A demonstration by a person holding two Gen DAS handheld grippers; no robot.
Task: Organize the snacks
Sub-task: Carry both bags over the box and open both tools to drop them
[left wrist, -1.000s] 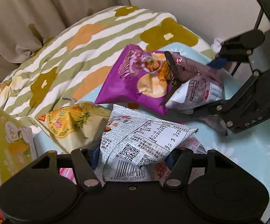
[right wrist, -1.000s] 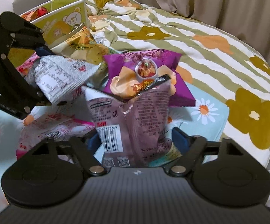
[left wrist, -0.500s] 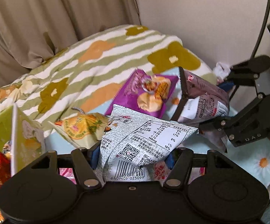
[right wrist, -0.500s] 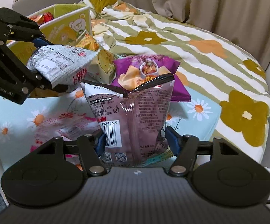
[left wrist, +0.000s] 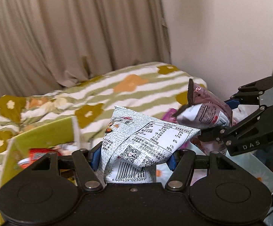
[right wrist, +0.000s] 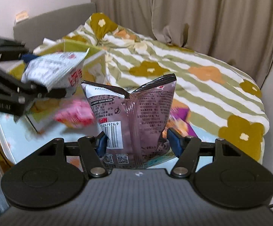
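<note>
White snack bag (left wrist: pixel 136 143) clamped in left gripper (left wrist: pixel 134 156), raised beside green box (left wrist: pixel 42 139), brown snack bag (right wrist: pixel 132 116) pinched by right gripper (right wrist: pixel 136 143), held above flowered bed (right wrist: pixel 202 86), pink packet (right wrist: pixel 74 114) blurred below.

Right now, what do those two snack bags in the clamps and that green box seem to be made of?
The white bag and the brown bag look like thin plastic film with a glossy printed finish: both crumple, show sealed seams and catch the light. The green box looks like printed cardboard: its walls stand flat and stiff with a pale cut edge, though blur leaves that open.
</note>
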